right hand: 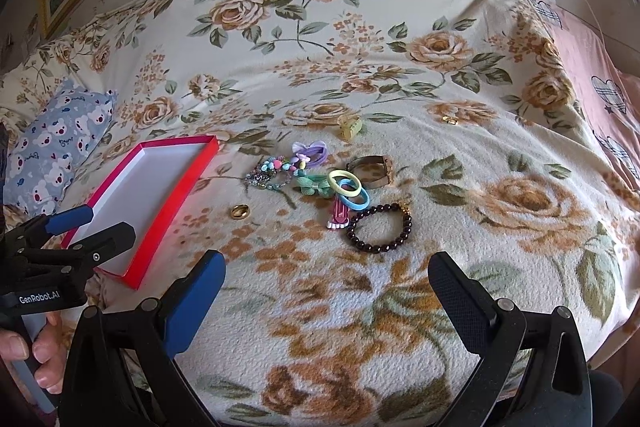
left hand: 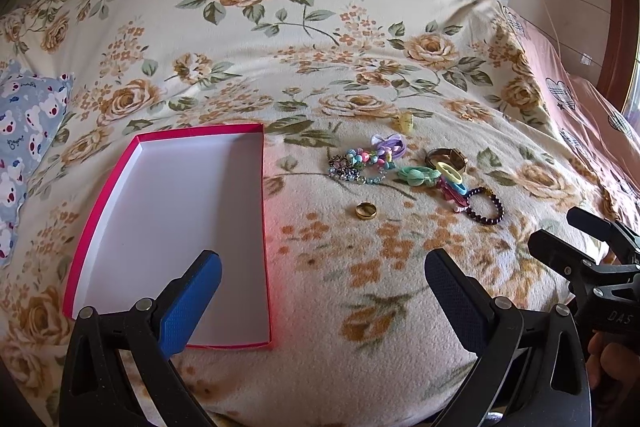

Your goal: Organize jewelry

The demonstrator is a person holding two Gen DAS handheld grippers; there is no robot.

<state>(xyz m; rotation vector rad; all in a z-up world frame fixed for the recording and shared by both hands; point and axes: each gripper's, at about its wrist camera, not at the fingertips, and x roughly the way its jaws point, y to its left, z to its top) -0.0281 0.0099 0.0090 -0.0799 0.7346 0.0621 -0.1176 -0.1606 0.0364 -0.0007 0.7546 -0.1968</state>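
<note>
— Pink cardboard, white inside: is that the box (left hand: 172,227)?

— Yes, a shallow open box, nothing in it, lying on the floral blanket (left hand: 360,307) of the bed. The left tongs (left hand: 322,291) hover over its near right corner, jaws spread wide, holding nothing.

— And the jewelry?

— All out on the blanket, right of the box. A gold ring (left hand: 365,210) lies alone, nearest the box. Behind it is a tangle of colourful beaded bracelets (left hand: 356,163) with a purple hair tie (left hand: 387,143) touching its far side. A teal hair tie (left hand: 416,175) sits just beside them, then yellow and blue hair rings (right hand: 348,189) overlapping each other, with a pink clip (right hand: 339,213) touching them on the near side.

— Anything further right?

— A dark beaded bracelet (right hand: 380,229), closest to the right tongs (right hand: 326,291), and a metal cuff (right hand: 370,171) behind the rings. A yellow claw clip (right hand: 349,126) sits farther back, and a small gold piece (right hand: 451,120) well apart to the right.

— The right tongs?

— Spread wide too, empty, hanging above bare blanket short of the dark bracelet.
</note>
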